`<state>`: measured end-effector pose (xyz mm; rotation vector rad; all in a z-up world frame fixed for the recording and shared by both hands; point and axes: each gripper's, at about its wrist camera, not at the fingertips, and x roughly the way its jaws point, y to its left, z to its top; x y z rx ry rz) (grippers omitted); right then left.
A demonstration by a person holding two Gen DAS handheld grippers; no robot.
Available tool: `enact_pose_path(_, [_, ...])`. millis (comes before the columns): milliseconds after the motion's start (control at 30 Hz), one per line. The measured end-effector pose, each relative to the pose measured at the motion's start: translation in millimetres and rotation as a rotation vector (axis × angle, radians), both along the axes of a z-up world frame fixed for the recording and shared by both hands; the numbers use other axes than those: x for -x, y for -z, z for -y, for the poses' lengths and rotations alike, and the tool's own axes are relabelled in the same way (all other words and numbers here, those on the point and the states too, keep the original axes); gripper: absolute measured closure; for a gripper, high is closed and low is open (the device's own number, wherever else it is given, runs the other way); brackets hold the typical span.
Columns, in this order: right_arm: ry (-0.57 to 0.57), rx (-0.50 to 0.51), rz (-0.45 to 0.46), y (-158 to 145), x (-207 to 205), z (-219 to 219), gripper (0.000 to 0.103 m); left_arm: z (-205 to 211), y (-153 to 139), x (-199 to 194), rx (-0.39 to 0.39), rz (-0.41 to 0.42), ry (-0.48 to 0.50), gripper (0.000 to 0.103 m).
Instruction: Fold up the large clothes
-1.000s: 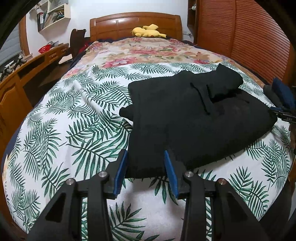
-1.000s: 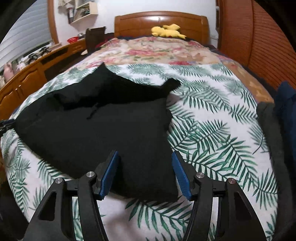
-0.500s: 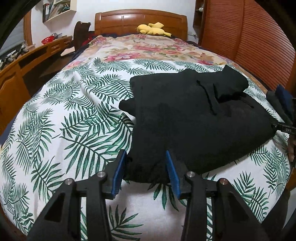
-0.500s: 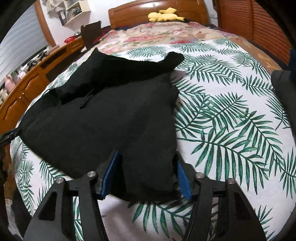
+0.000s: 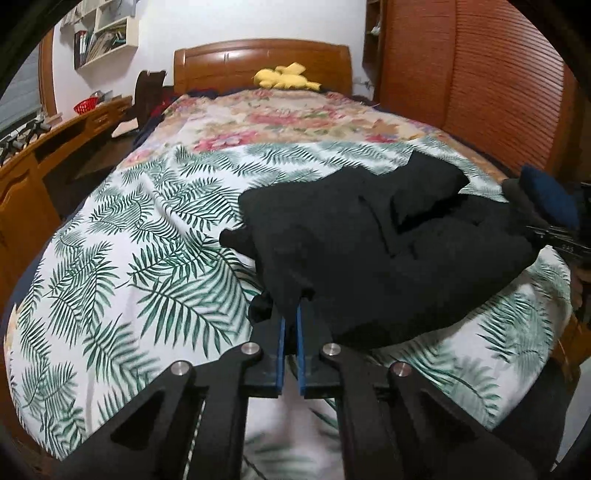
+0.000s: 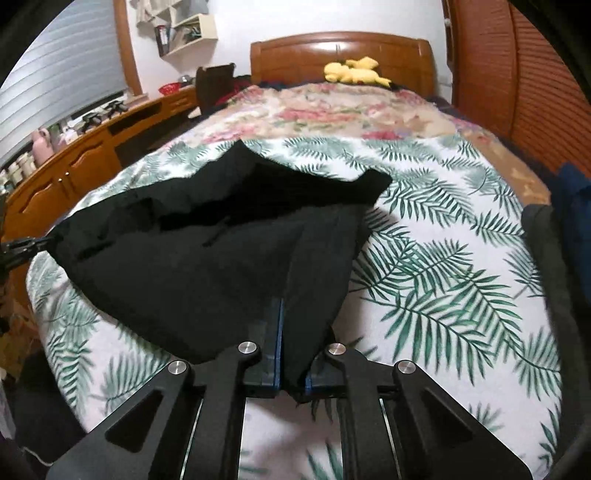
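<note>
Two grippers, one black garment

The left gripper (image 5: 290,314) and right gripper (image 6: 291,314) each pinch the near hem of the black garment (image 5: 369,240), centre frame on one leaf-print sheet (image 5: 147,258); one yellow plush toy (image 5: 284,79) sits top centre.

A bedroom in a home. A bed (image 5: 110,258) fills most of both views, spread with a white sheet printed with green palm leaves and, farther up, a flowered cover (image 5: 280,118). A wooden headboard (image 5: 258,62) stands at the far end with a yellow soft toy (image 5: 284,79) resting against it. A long wooden table (image 6: 85,166) with drawers and cupboard doors runs along one side, wall shelves (image 5: 107,33) hold books, and slatted wooden wardrobe doors (image 5: 498,92) line the other side.
</note>
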<state>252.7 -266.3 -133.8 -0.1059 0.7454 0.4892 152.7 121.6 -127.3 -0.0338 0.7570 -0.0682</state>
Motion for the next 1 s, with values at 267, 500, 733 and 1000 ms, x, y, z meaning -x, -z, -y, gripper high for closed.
enact_pose_path(267, [-0.044, 0.049, 0.006, -12.9, 64.0, 22.0, 0.098, 19.4, -12.2, 72.4, 0.025, 0.043, 0.013, 0.102])
enact_pose_path(500, [-0.057, 0.112, -0.022, -14.4, 91.2, 27.4, 0.093, 28.2, -6.6, 95.5, 0.023, 0.047, -0.011, 0.102])
enact_pose_path(733, [-0.033, 0.133, 0.012, -31.4, 101.7, 23.5, 0.074, 17.8, 3.1, 94.6, 0.054, 0.004, -0.006, 0.095])
enact_pose_path(1000, [-0.061, 0.126, 0.091, -51.7, 90.6, -23.0, 0.054, -2.9, 5.7, 111.5, 0.060, 0.022, -0.020, 0.080])
